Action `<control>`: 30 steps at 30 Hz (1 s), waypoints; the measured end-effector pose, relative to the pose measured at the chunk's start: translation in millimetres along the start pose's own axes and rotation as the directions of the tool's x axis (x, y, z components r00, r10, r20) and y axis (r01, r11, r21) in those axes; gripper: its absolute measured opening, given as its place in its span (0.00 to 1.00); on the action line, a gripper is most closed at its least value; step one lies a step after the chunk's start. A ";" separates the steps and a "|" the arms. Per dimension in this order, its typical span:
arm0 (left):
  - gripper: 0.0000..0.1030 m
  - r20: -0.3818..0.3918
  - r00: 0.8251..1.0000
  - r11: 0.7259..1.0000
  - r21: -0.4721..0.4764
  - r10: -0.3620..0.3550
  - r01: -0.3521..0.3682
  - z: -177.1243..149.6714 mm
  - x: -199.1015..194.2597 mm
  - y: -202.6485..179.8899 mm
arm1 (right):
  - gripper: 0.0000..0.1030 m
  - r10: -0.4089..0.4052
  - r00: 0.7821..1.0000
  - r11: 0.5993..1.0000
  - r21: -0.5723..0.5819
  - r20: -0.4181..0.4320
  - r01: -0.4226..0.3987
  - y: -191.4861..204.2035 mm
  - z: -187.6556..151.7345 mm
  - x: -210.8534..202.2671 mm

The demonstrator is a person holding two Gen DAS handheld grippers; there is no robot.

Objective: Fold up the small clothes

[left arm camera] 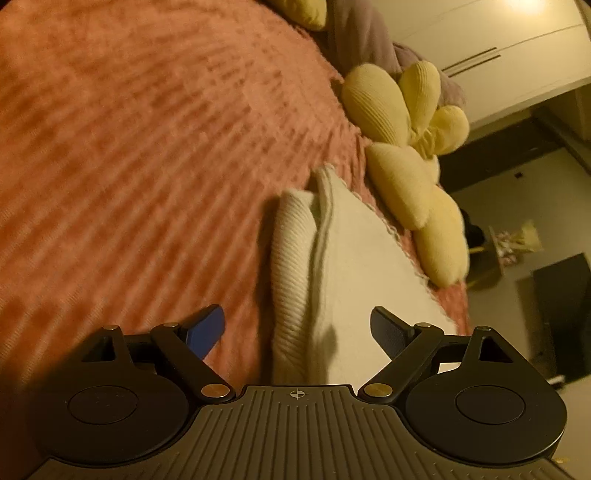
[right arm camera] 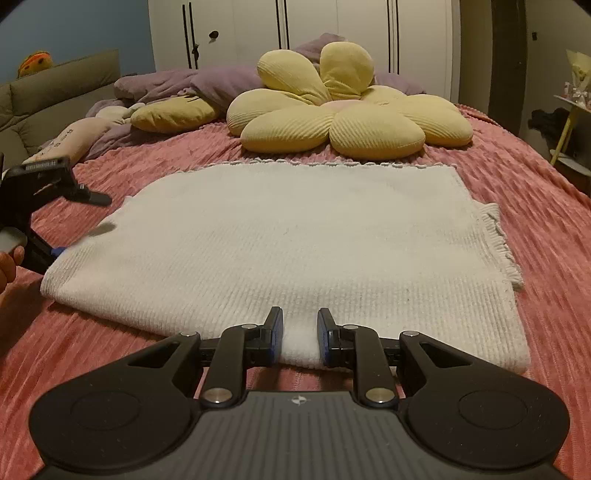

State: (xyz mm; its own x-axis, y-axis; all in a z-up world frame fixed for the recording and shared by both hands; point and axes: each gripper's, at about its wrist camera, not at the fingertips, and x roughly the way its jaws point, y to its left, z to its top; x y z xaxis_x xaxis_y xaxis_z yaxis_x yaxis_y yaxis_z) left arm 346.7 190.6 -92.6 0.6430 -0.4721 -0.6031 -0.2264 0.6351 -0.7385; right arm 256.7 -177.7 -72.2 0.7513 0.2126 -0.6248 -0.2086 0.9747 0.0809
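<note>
A white knit garment [right arm camera: 295, 236] lies folded flat on the pink bedspread [right arm camera: 546, 236]. It also shows in the left wrist view [left arm camera: 332, 280], seen edge-on. My right gripper [right arm camera: 300, 332] is at the garment's near edge, its jaws partly open with the white fabric edge between them, not clamped. My left gripper [left arm camera: 297, 325] is wide open, tilted, at the garment's left edge with the fabric between its fingers. The left gripper also shows at the left of the right wrist view [right arm camera: 55, 192], held by a hand.
A yellow flower-shaped cushion [right arm camera: 343, 107] lies just behind the garment; it also shows in the left wrist view [left arm camera: 406, 147]. A purple blanket [right arm camera: 177, 85] and a small pillow [right arm camera: 74, 136] lie at the back left. A white wardrobe [right arm camera: 295, 29] stands behind the bed.
</note>
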 end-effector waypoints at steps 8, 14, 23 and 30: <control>0.74 -0.094 0.996 0.995 0.097 -0.002 0.011 -10.5 12.7 -20.6 | 0.17 -0.014 1.000 1.000 -0.016 0.014 0.014 5.4 3.5 2.7; 0.74 -0.097 0.994 0.997 0.060 -0.046 0.052 -11.0 17.0 -16.4 | 0.09 -0.014 1.000 1.000 -0.015 0.023 0.014 9.3 3.9 0.9; 0.34 -0.096 0.995 0.999 -0.024 -0.041 0.039 -9.4 18.2 -6.0 | 0.09 0.021 0.999 0.998 -0.064 -0.038 -0.023 16.5 0.2 18.6; 0.27 -0.081 0.996 0.999 0.022 -0.042 0.044 -7.7 11.2 -30.3 | 0.10 0.028 0.999 1.000 -0.005 0.030 -0.028 3.5 4.7 -10.5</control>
State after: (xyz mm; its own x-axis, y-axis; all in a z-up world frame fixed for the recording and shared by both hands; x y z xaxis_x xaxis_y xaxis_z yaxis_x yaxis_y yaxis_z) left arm 355.1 161.4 -79.3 0.5904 -0.5468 -0.5937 -0.1818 0.6266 -0.7578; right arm 251.0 -176.2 -61.7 0.7637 0.2423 -0.5984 -0.2329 0.9679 0.0945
